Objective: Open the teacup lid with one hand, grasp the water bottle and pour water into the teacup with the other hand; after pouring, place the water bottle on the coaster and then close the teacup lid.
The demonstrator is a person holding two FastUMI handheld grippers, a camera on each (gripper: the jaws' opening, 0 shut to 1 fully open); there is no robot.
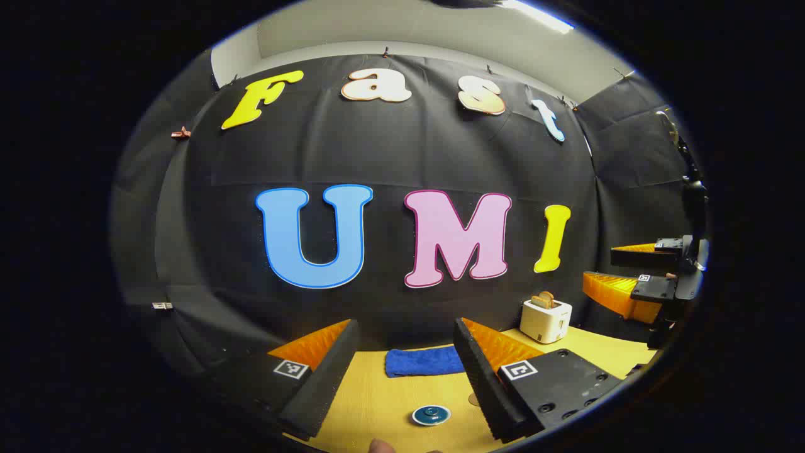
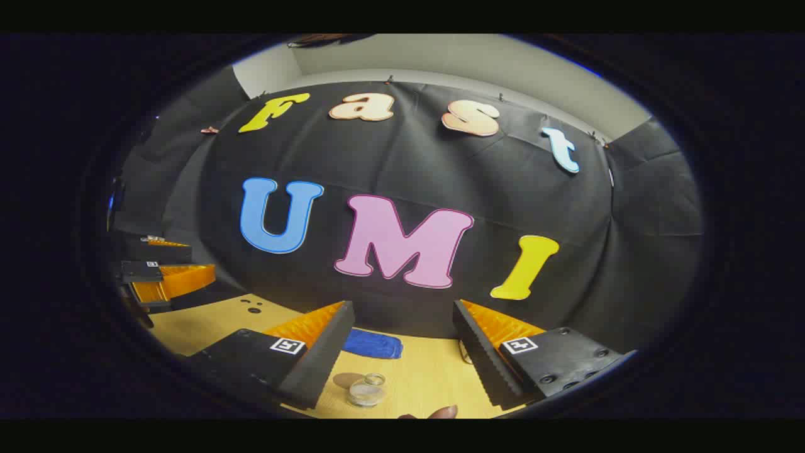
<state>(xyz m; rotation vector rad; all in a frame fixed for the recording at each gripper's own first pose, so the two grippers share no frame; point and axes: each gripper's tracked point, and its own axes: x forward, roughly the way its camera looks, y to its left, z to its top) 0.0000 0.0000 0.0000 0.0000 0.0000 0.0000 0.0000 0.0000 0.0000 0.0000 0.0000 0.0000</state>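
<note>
Black cloth (image 1: 402, 157) closes off the back of the booth across the upper and middle part of both views, and a yellow wooden table (image 1: 377, 402) runs along the bottom; I am looking at it from above, with both tools held high over it.

From the left gripper view, my left gripper (image 1: 405, 371) sits at the bottom centre with its jaws spread wide and nothing between them; through the gap I see a folded blue towel (image 1: 422, 362) at the back of the table, and nearer the lower edge a round blue lid (image 1: 431, 414), lying flat on the wood; a small brown disc (image 1: 473, 399), perhaps the coaster, peeks out just beside the right-hand finger; I cannot tell more of it. A white toaster (image 1: 545, 319) with bread in its slots stands at the right of the frame, against the cloth; the other tool shows at the far right edge, fingers apart.

From the right gripper view, my right gripper (image 2: 402, 368) likewise stands open at the bottom centre, holding nothing; the blue towel (image 2: 372, 344) lies between its fingers at the back; below it, near the lower edge, a clear glass teacup (image 2: 366, 390) stands upright with its mouth uncovered, and a brown round patch lies just left of it. The left gripper (image 2: 165, 277) hangs at the left edge of this frame, above the table (image 2: 427, 377). A fingertip (image 2: 443, 412) pokes in at the bottom edge.
</note>
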